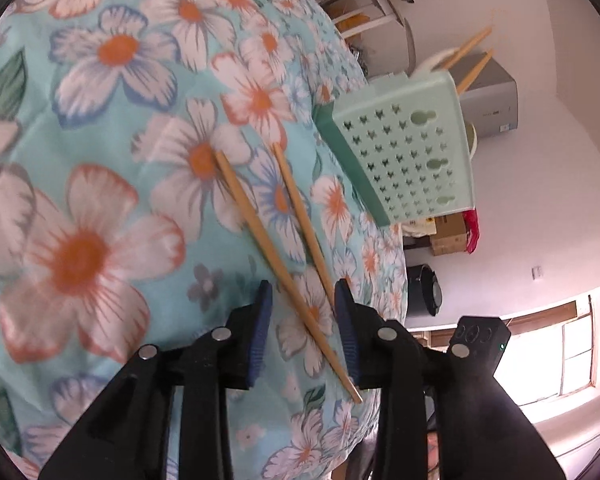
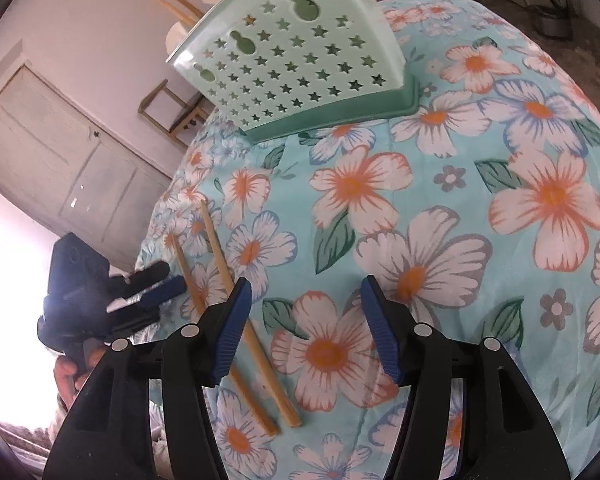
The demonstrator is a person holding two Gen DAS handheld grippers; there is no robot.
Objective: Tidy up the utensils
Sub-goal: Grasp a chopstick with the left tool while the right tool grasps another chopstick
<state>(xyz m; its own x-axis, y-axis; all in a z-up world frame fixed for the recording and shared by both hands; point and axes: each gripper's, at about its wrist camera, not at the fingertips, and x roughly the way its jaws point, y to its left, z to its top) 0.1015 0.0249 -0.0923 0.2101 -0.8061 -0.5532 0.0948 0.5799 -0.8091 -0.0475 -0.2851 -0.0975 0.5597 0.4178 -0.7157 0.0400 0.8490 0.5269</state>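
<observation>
Two wooden chopsticks [image 1: 268,236] lie side by side on the floral tablecloth [image 1: 100,160]. My left gripper [image 1: 304,292] is open, its blue fingertips on either side of the chopsticks' near ends, not closed on them. A mint-green perforated utensil holder [image 1: 412,156] stands beyond, with more chopsticks [image 1: 470,46] sticking out of its top. In the right wrist view my right gripper [image 2: 306,290] is open and empty above the cloth; the two chopsticks [image 2: 236,320] lie just left of it, the holder [image 2: 292,56] stands further back, and the left gripper [image 2: 156,284] is at the left.
The table edge drops off just right of the chopsticks in the left wrist view. Beyond it are a dark bin [image 1: 424,296], cardboard boxes [image 1: 448,234] and a window [image 1: 556,356]. A white door [image 2: 60,148] and a wooden chair [image 2: 172,108] stand behind the table.
</observation>
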